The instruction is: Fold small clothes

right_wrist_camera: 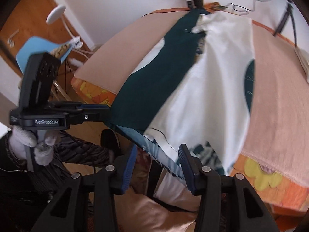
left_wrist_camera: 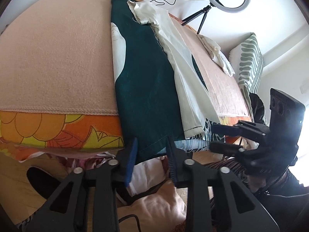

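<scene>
Your peach blanket [left_wrist_camera: 58, 61] covers the bed, and the dark green cloth [left_wrist_camera: 143, 81] runs down its middle and over the near edge. On that cloth's right half lies the white garment [left_wrist_camera: 185, 73], lengthwise. At the cloth's hanging hem, your left gripper [left_wrist_camera: 151, 150] stands parted around the green edge, and your right gripper [right_wrist_camera: 157, 161] is spread wide around the hem below the white garment.

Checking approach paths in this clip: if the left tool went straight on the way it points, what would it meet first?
The left tool would meet the hanging hem of the dark green garment first; the hem already lies between its open fingers at the bed's edge, though depth there is hard to judge.
</scene>
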`<state>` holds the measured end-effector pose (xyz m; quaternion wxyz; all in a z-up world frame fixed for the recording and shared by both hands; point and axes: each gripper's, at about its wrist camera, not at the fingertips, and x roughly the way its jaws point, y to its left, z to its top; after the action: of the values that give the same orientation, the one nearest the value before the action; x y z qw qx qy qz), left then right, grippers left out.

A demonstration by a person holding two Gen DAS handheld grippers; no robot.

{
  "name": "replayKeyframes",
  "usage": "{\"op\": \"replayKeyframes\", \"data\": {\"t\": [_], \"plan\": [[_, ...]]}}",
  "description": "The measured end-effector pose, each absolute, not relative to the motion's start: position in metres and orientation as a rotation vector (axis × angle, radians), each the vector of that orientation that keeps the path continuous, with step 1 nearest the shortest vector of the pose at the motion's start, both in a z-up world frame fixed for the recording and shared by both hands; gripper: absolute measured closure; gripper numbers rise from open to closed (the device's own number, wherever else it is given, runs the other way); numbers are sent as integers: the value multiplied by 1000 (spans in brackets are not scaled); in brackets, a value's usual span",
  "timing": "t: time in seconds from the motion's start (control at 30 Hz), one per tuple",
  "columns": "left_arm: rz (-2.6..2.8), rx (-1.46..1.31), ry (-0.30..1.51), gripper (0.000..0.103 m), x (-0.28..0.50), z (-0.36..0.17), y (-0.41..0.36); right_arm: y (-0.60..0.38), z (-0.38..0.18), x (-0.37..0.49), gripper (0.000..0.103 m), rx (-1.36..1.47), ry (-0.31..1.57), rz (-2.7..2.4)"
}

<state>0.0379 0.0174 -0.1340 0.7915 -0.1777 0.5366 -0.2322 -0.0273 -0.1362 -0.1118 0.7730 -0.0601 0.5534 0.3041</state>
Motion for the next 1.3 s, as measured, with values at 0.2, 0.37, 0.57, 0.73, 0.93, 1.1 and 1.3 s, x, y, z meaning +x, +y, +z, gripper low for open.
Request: {"op": "replayKeyframes", "data": {"t": [0.2,0.37,0.57,0.73,0.93,1.1,1.3], "plan": [[-508,-409,1128,100,41,-134,15,-94,-125,-23,95,-318,1173,624],[-494,-375,1097,101,37,-126,23,-85,-123,-24,100,-348,1172,688],[-502,-431,1147,91,35,-130,33,-129,-97,-38,40,-195,1168,690],[-554,-442,1218,68,34,-138,26,-204,-112,-35,41,36,1311,568],[-569,-526,1283,68,43,-150,22,-237,-136,-21,45,236,1404,588],[-583,-595,1298,68,44,-152,28,-235,-154,-9,61,353,1446,661],[-568,-673,1289,68,48,-152,44,-234,-164,-4,67,450,1459,714]]}}
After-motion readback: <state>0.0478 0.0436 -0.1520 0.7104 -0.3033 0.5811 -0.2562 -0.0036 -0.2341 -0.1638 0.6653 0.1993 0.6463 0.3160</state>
